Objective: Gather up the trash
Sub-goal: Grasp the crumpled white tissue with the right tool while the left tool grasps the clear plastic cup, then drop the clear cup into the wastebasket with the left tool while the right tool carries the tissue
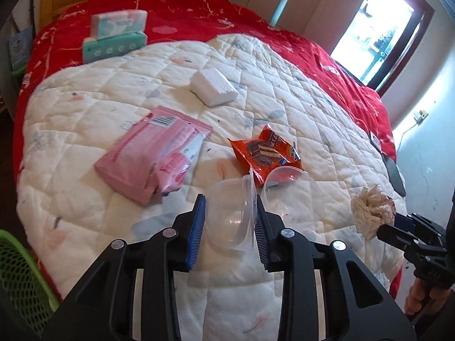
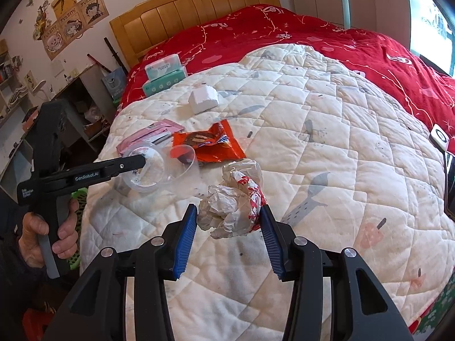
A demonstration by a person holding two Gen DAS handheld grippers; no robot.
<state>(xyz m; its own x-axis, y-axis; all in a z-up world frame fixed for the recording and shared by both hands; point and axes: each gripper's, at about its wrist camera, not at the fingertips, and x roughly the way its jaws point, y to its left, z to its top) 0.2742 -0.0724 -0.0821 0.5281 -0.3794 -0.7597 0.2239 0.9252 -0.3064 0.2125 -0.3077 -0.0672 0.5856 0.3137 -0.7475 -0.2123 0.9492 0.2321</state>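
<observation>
My left gripper (image 1: 231,213) is shut on a clear plastic cup (image 1: 231,216) and holds it above the white quilt (image 1: 113,99); a second clear cup (image 1: 287,179) lies just beyond. My right gripper (image 2: 229,218) is shut on a crumpled white-and-red paper wrapper (image 2: 230,204), also seen in the left wrist view (image 1: 371,210). On the quilt lie an orange snack wrapper (image 1: 264,153), pink packets (image 1: 148,153) and a white foam block (image 1: 213,85). In the right wrist view the left gripper (image 2: 142,162) holds the cup (image 2: 146,172).
A green mesh basket (image 1: 17,278) stands at the bed's near left corner. Two tissue packs (image 1: 116,35) lie on the red blanket (image 1: 227,8) near the wooden headboard (image 2: 199,5). Dark devices (image 2: 446,164) lie at the bed's right edge.
</observation>
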